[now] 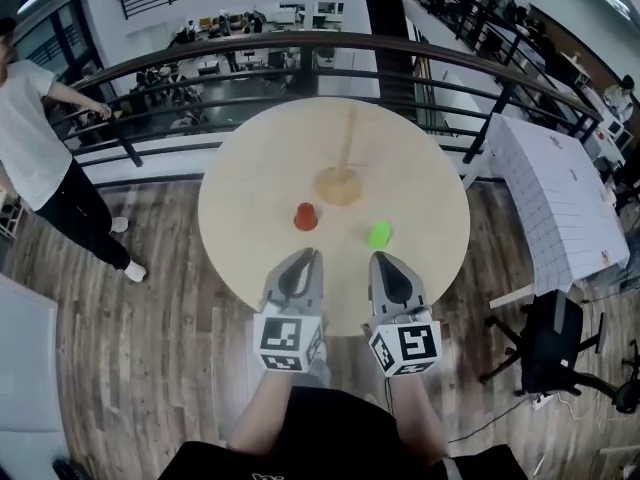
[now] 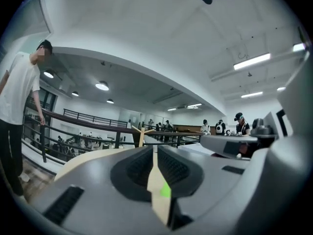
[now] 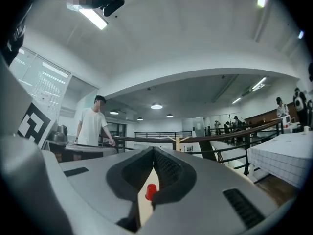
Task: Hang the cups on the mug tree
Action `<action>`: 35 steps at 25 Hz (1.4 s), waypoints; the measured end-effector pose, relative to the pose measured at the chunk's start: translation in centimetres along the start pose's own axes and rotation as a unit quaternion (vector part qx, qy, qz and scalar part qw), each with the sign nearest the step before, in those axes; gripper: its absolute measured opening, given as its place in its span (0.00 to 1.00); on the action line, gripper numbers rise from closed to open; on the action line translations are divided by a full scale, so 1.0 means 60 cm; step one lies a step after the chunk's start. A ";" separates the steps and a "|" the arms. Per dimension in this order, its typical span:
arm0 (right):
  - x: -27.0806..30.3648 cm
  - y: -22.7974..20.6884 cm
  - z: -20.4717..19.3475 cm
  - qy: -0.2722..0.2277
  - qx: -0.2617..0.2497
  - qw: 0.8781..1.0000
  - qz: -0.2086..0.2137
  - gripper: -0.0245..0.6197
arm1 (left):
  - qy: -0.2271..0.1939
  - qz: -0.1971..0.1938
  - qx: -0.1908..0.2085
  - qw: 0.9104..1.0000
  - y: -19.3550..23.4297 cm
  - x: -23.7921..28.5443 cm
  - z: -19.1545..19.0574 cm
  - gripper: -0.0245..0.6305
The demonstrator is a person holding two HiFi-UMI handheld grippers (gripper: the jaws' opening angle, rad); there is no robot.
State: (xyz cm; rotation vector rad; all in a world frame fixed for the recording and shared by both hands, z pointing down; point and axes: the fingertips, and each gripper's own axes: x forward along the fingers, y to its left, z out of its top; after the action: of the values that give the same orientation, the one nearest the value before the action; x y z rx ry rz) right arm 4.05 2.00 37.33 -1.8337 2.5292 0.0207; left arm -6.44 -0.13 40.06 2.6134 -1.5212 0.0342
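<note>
Both grippers clenched shut and empty at the table's near edge.

My left gripper [image 1: 309, 255] and right gripper [image 1: 379, 259] hover side by side over the near rim of the round table [image 1: 228, 230]. Each has its jaws pressed together, gripping nothing and touching nothing. The red cup [image 1: 306, 217] and the green cup [image 1: 379, 234] stand on the tabletop just beyond the tips, apart from each other. The wooden mug tree [image 1: 340, 183] stands behind them, near the middle.
</note>
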 end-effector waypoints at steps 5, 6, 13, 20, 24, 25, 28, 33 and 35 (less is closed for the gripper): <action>0.085 -0.064 -0.040 0.027 0.022 0.999 -0.009 0.05 | 0.022 0.001 0.001 1.000 0.035 0.089 -0.015 0.09; 0.099 -0.064 -0.042 0.028 0.024 0.999 0.001 0.05 | 0.027 0.005 -0.002 1.000 0.045 0.101 -0.017 0.09; 0.175 -0.056 -0.055 0.037 0.012 0.997 0.068 0.05 | 0.042 0.016 -0.022 0.999 0.072 0.184 -0.033 0.09; 0.204 -0.101 -0.097 0.103 -0.007 0.982 0.159 0.46 | 0.060 0.017 -0.038 0.997 0.071 0.244 -0.040 0.09; 0.215 -0.175 -0.137 0.162 -0.033 0.975 0.151 0.50 | 0.069 0.022 -0.042 0.996 0.076 0.265 -0.050 0.09; 0.217 -0.191 -0.148 0.179 -0.041 0.970 0.157 0.50 | 0.072 0.022 -0.042 0.996 0.076 0.270 -0.053 0.09; 0.212 -0.212 -0.197 0.268 -0.110 0.927 0.238 0.52 | 0.080 0.021 -0.041 0.996 0.075 0.284 -0.058 0.09; 0.194 -0.238 -0.303 0.420 -0.308 0.769 0.369 0.53 | 0.082 0.025 -0.036 0.996 0.083 0.291 -0.050 0.09; 0.192 -0.242 -0.341 0.458 -0.321 0.723 0.406 0.52 | 0.080 0.034 -0.036 0.996 0.094 0.288 -0.048 0.09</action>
State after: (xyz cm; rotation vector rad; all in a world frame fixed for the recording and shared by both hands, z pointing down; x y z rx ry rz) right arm 14.14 -13.89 57.54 -0.5243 4.2877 -0.0006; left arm -2.66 -17.52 44.79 2.4365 -1.5260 0.1869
